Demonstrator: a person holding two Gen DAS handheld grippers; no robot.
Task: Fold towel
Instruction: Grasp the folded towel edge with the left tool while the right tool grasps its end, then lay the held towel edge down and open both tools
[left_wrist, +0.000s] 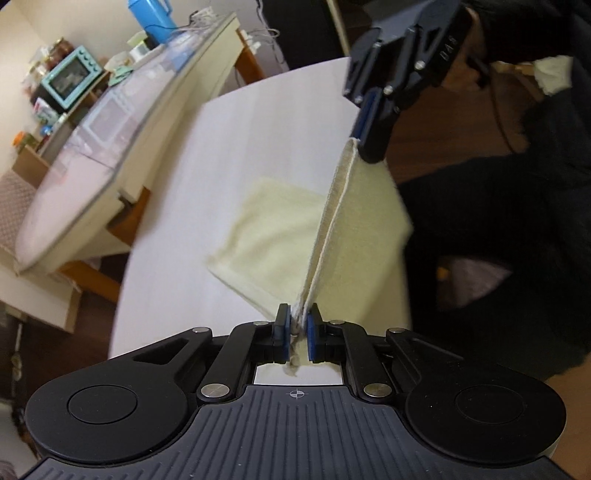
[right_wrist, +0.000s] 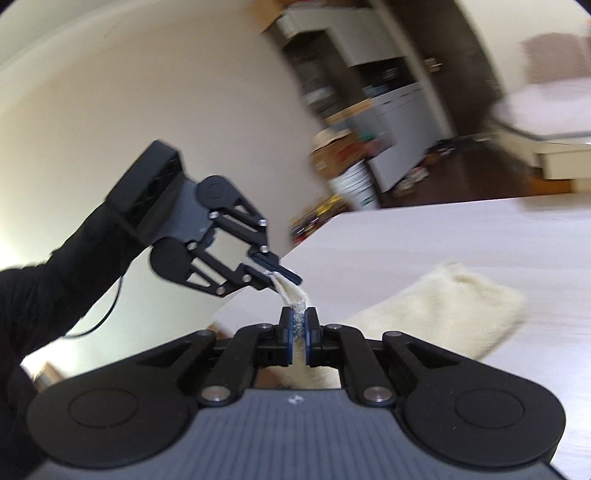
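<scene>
Left tool (left_wrist: 297, 326): I have it clamped on a corner of the towel (left_wrist: 273, 236), with only a thin pinch of hem between the pads.
Right tool (right_wrist: 300, 334): clamped on the other corner of the same edge, which runs taut between my two tools.
Towel position: one edge is lifted off the white table (left_wrist: 177, 229); the rest hangs down and lies on the top, partly near the table's side by the person's dark sleeve (right_wrist: 55, 295).
Risk, slipping: both grips are shallow, so a sharp pull could tug a corner out and drop that side.
Risk, skewed fold: if I carry one tool faster than the other, the lifted edge would land crooked and the corners would not meet.
Risk, dragging: the lower part is loose, so I judge it could bunch or slide off the table's edge as I swing the top across.
Risk, visibility: both views are blurred, so I cannot judge the landing spot well.
</scene>
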